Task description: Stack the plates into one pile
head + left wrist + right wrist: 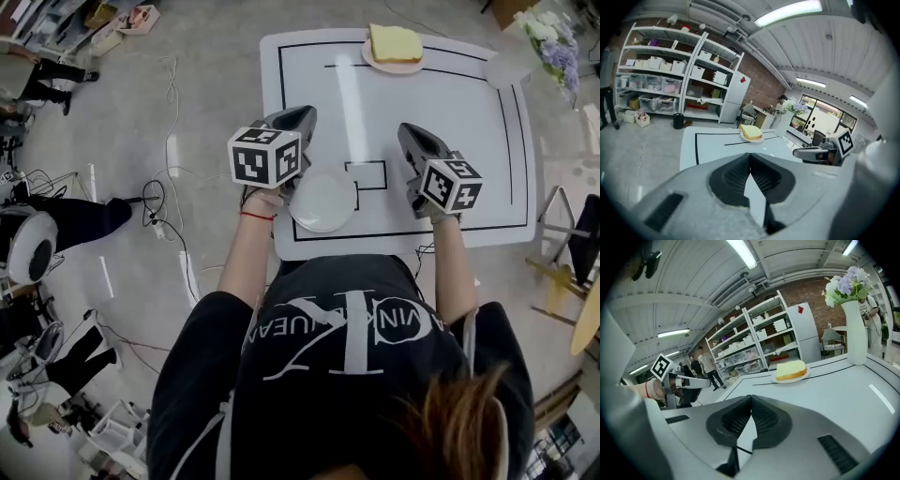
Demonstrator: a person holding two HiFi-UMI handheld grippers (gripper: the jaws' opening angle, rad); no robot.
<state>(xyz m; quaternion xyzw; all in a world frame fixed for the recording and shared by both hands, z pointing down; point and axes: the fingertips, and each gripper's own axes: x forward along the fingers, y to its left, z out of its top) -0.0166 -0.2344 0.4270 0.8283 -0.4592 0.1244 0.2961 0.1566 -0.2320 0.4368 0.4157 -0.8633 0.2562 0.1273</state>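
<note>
left tool [298,120] and right tool [409,133] hover closed tight, empty, over the counter [455,112], apparently poised to gather near plate [323,200] and far plate [394,69].

- The round white ceramic plate [322,201] lies on the near edge of the white rectangular table [469,122], left of middle.
- The pale round plate [375,62] sits at the far edge, with the yellow sponge block [395,41] on it.
- The tall white vase of flowers [855,333] stands at the far right corner.
- The near plate is between my left gripper [302,114] and my right gripper [406,131], closer to the left.

A black, white-lettered T-shirt [309,403] and red wristband [257,216] are worn.
</note>
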